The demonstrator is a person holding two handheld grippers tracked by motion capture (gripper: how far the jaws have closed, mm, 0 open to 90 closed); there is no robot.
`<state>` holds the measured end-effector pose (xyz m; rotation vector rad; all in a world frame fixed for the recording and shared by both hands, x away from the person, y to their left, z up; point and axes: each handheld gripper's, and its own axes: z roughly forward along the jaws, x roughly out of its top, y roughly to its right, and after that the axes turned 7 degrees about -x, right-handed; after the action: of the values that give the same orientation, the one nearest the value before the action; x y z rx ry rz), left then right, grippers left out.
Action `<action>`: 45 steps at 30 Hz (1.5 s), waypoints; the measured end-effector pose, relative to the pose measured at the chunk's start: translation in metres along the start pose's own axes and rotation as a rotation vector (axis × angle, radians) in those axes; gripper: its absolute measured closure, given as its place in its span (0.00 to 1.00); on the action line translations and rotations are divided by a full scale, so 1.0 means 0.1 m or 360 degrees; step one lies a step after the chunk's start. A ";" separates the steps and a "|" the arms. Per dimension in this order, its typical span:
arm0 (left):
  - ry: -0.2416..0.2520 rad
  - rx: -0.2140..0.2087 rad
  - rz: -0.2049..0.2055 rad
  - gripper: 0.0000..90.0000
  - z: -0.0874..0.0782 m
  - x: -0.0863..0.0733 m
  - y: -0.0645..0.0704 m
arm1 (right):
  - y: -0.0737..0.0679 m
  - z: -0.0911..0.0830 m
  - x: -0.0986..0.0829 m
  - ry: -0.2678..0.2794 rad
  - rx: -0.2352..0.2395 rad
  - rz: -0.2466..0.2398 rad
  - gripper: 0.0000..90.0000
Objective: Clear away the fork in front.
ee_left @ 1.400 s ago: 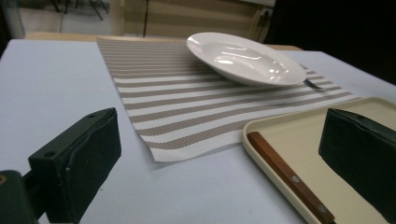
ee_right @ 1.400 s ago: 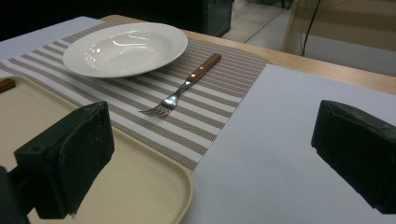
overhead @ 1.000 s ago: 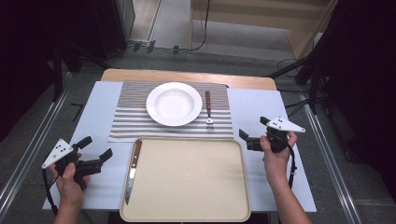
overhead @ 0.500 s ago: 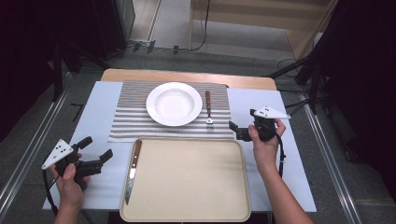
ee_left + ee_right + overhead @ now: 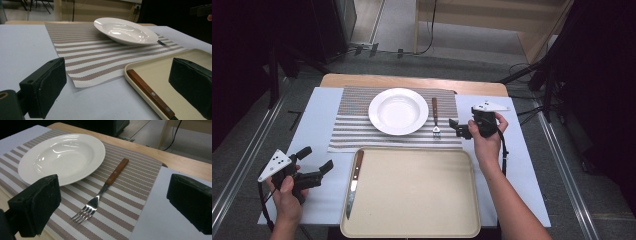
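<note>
At right of centre the right gripper [image 5: 458, 128] gaped wide and empty beside the fork [image 5: 435, 117], while the left gripper [image 5: 314, 163], lower left, gaped empty too.

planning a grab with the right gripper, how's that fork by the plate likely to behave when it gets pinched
The fork lies flat on the striped placemat, so the jaws probably have little to get under. Its shiny metal neck looks slippery; the wooden handle should grip better. It looks stiff and light, and may slide or pivot if pushed at one end.
</note>
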<state>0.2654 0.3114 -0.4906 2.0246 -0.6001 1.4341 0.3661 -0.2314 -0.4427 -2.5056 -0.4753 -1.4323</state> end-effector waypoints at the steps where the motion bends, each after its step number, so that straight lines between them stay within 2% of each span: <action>1: 0.0000 0.0000 0.0000 0.01 0.00 0.00 0.00 | 0.00 0.00 0.00 0.0000 0.0000 0.0000 0.00; 8: 0.0017 -0.0001 -0.0016 0.00 -0.01 0.00 -0.01 | -0.03 0.19 0.11 -0.0062 0.0027 0.0003 0.00; 12: 0.0006 0.0005 -0.0012 0.00 -0.01 0.00 -0.01 | -0.03 0.26 0.15 -0.0089 0.0021 0.0013 0.00; 19: 0.0001 0.0004 -0.0005 0.00 -0.01 -0.01 -0.01 | 0.02 0.48 0.20 -0.0170 -0.0006 0.0043 0.00; 23: 0.0001 0.0007 -0.0012 0.00 -0.01 -0.01 -0.02 | 0.04 0.56 0.21 -0.0215 -0.0026 0.0028 0.00; 32: -0.0009 0.0013 -0.0010 0.00 0.00 -0.01 -0.01 | 0.08 0.82 0.28 -0.0319 -0.0028 0.0107 0.00; 33: -0.0009 0.0013 -0.0010 0.00 0.00 -0.01 -0.01 | 0.09 0.84 0.28 -0.0324 -0.0024 0.0117 0.01; 34: -0.0010 0.0013 -0.0010 0.00 0.00 -0.01 -0.01 | 0.09 0.86 0.28 -0.0328 -0.0023 0.0128 0.09; 35: -0.0010 0.0014 -0.0011 0.00 0.00 -0.01 -0.01 | 0.09 0.88 0.29 -0.0341 -0.0033 0.0135 0.13; 39: -0.0012 0.0013 -0.0011 0.00 0.00 -0.01 -0.01 | 0.09 0.96 0.31 -0.0393 -0.0043 0.0159 0.14; 42: -0.0009 0.0011 -0.0014 0.00 0.00 -0.01 -0.02 | 0.06 1.03 0.35 -0.0461 -0.0044 0.0157 0.18; 44: -0.0013 0.0013 -0.0017 0.00 0.00 -0.01 -0.02 | 0.02 1.09 0.36 -0.0515 -0.0100 0.0151 0.34; 45: -0.0012 0.0014 -0.0019 0.00 0.00 -0.01 -0.02 | 0.01 1.11 0.37 -0.0535 -0.0102 0.0169 0.36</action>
<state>0.2665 0.3126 -0.4917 2.0382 -0.5850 1.4252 0.4721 -0.1881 -0.4671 -2.7888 -0.3488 -1.0063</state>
